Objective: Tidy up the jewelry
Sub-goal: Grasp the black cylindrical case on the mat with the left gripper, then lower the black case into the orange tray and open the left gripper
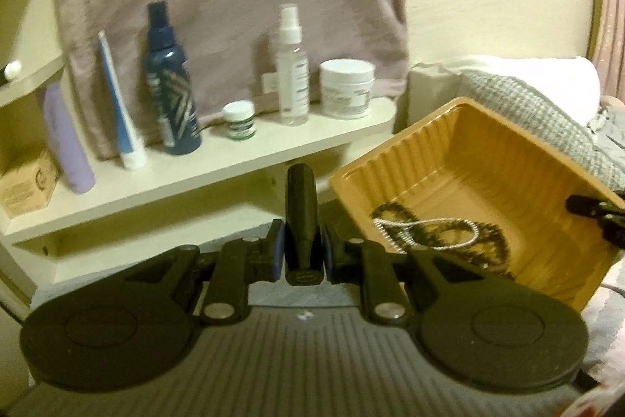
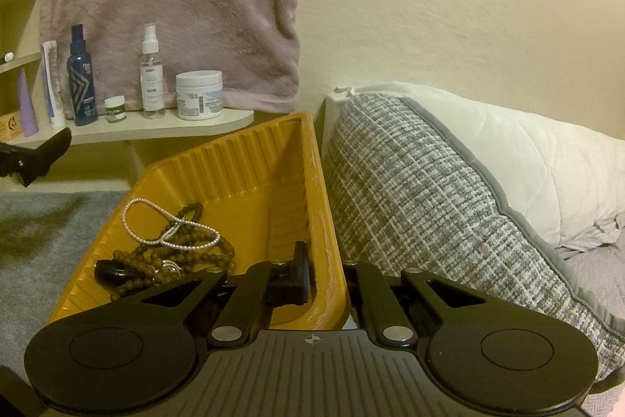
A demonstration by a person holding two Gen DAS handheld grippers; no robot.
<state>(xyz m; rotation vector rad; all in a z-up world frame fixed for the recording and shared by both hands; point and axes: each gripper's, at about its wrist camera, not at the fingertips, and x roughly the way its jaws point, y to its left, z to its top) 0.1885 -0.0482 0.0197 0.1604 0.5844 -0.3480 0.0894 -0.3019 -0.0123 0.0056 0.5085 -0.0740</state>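
Left gripper (image 1: pixel 302 247) clamps a slim black object (image 1: pixel 300 210); right gripper (image 2: pixel 326 274) pinches the yellow tray's (image 2: pixel 250 159) wall.

The landmark is the yellow ribbed tray: inside it, toward its near-left corner, lie a brown bead necklace (image 2: pixel 175 256), a silver beaded chain (image 2: pixel 172 221) draped over the beads, and a dark oval piece (image 2: pixel 115 274) just beside them. The left gripper's pads are narrowed onto the black object, which stands up between them, left of the tray and apart from it; what it is I cannot tell. The right gripper's jaws are closed on the tray's right wall, one finger inside, one outside, with the tray against the grey woven cushion (image 2: pixel 410 182). To do this well, I'd keep the tray steady and level, carry the black object over the rim, and lower it onto bare floor clear of the tangled strands before letting go.
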